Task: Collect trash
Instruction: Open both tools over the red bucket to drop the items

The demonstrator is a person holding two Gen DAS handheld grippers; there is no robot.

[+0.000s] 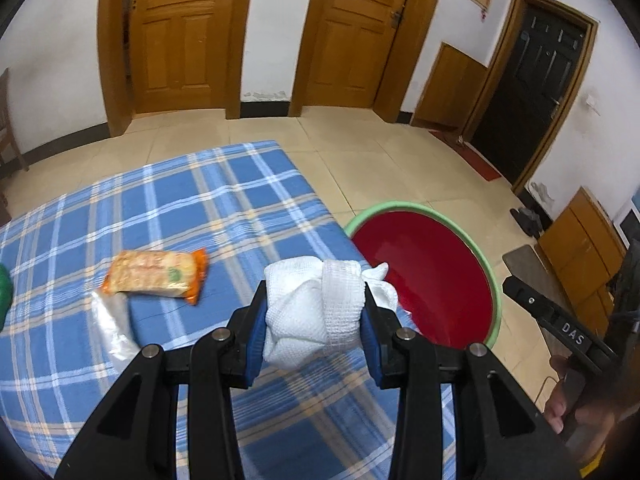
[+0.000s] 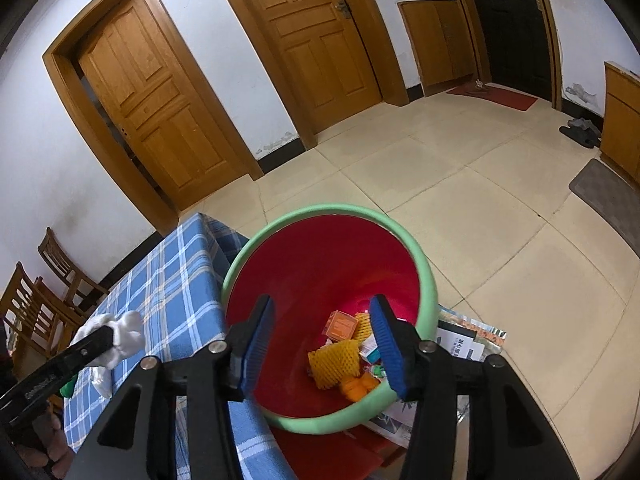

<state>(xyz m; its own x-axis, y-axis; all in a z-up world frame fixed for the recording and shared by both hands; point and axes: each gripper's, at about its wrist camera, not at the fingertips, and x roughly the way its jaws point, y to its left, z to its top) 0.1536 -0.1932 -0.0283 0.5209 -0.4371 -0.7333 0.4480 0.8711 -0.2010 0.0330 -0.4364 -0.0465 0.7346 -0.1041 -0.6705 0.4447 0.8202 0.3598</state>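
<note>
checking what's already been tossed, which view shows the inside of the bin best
The right wrist view: it looks down into the bin, showing yellow foam netting and a small orange box at the bottom. The left wrist view catches only its green rim and red inner wall, not the contents.

Snack packet (image 1: 158, 276) lying on the counter (image 1: 192, 200), left of the cloth bundle (image 1: 316, 304) pinched in the left gripper (image 1: 314, 316). Bin (image 2: 424, 280) standing on the floor just beside the counter's edge, scraps (image 2: 334, 362) inside, under the right gripper (image 2: 322, 344). Papers (image 2: 468, 336) lay beside the bin.
</note>
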